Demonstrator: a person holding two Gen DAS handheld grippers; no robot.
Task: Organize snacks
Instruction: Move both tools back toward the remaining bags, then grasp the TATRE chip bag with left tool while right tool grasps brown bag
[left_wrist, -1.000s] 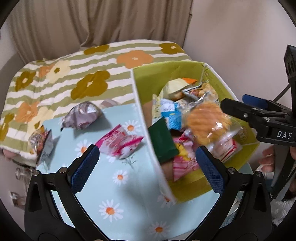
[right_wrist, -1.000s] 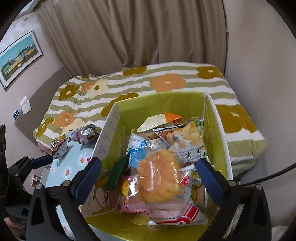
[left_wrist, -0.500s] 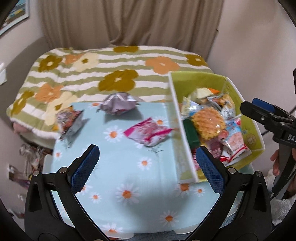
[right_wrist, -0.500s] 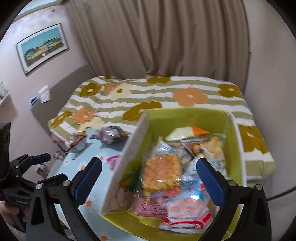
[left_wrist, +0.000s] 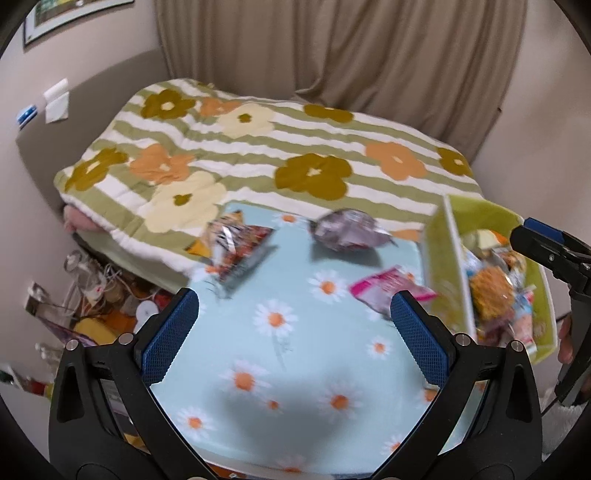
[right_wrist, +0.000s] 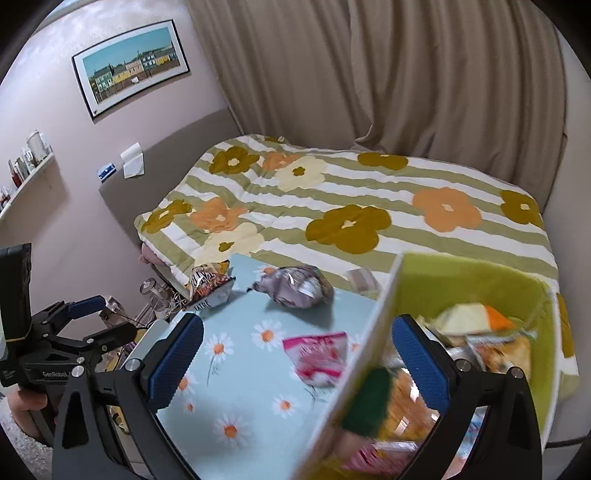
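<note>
A green box (left_wrist: 443, 236) (right_wrist: 461, 280) full of snack packets stands at the table's right end. Three packets lie loose on the daisy-print table (left_wrist: 295, 369) (right_wrist: 236, 387): a pink one (left_wrist: 388, 291) (right_wrist: 317, 356), a silver-purple one (left_wrist: 347, 230) (right_wrist: 295, 288) and an orange-black one (left_wrist: 236, 247) (right_wrist: 208, 286). My left gripper (left_wrist: 293, 339) is open and empty above the table's front. My right gripper (right_wrist: 295, 360) is open and empty, straddling the box's left wall; it also shows in the left wrist view (left_wrist: 546, 247).
A bed with a flowered, striped quilt (left_wrist: 280, 147) (right_wrist: 351, 206) lies behind the table. Clutter and cables (left_wrist: 99, 291) sit on the floor to the left. A curtain (right_wrist: 369, 74) hangs behind. My left gripper shows at the left of the right wrist view (right_wrist: 88, 317).
Both grippers have pulled back and swung left, away from the box. The loose packets now sit more central in both views. Both stay open and empty.
</note>
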